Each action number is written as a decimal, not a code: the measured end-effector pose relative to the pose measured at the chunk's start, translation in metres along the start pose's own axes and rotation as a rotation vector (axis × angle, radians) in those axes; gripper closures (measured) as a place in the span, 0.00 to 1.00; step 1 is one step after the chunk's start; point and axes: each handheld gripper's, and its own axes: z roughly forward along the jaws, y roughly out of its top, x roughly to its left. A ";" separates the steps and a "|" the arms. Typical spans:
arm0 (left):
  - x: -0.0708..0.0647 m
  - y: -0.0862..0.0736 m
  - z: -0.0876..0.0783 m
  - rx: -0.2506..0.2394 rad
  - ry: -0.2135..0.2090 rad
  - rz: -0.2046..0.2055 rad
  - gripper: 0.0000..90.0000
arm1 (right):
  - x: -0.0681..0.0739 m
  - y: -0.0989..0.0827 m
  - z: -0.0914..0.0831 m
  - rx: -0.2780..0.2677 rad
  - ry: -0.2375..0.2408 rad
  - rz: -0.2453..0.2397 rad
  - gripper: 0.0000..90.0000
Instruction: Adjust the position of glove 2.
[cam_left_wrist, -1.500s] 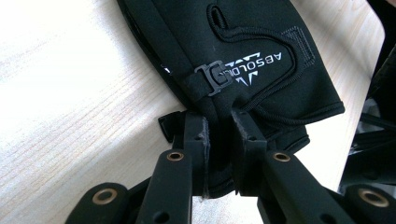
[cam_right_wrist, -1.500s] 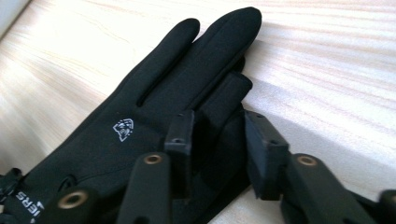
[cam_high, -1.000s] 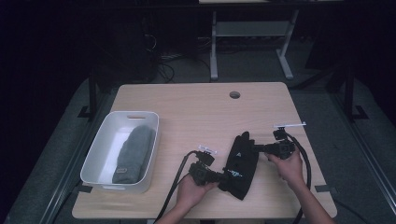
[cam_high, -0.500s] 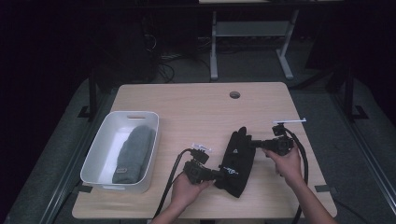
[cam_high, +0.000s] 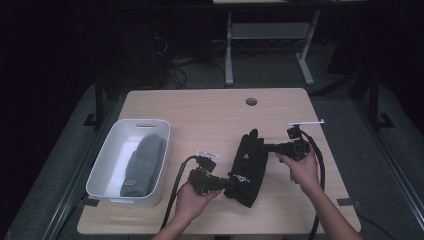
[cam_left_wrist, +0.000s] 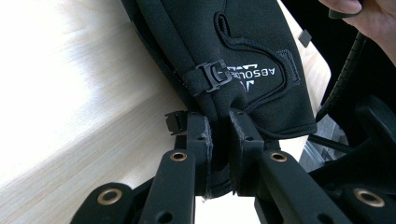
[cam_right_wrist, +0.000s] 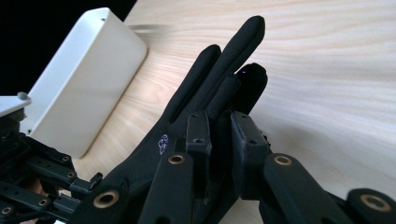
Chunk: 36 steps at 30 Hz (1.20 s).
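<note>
Honestly, what worried me most was the thinness of both grips: my left gripper (cam_high: 226, 183) was clamped on the cuff edge of the black glove (cam_high: 248, 164), pinching just a fold of fabric beside the small buckle strap (cam_left_wrist: 211, 76), and my right gripper (cam_high: 268, 147) was closed on the glove's edge up near the fingers. If I had pulled the two ends apart, or raised one hand faster than the other, I judged the soft material could have slid out from between the pads and the glove would have dropped back onto the table (cam_high: 210, 107). A loose cable (cam_high: 176, 192) trailing from the left gripper could also have dragged across the near edge and tugged that hand off line. The glove hung stretched between the two grippers over the near right part of the table, its fingers pointing to the far side, well apart from the white bin (cam_high: 107, 157) at the left, where a grey glove (cam_high: 144, 165) lay. My left hand (cam_high: 192, 200) sat near and low, aimed rightward at the cuff; my right hand (cam_high: 300, 167) sat farther off, its gripper pointing left, both held roughly level.
</note>
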 end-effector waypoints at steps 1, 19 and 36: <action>0.000 0.000 -0.002 -0.003 0.000 -0.002 0.90 | 0.003 0.002 0.000 0.001 0.002 -0.004 0.87; 0.000 0.002 -0.039 -0.048 0.019 0.014 0.90 | 0.033 0.026 0.011 0.009 0.033 -0.047 0.88; 0.003 0.001 -0.069 -0.091 0.034 0.009 0.90 | 0.059 0.046 0.026 0.022 0.065 -0.079 0.88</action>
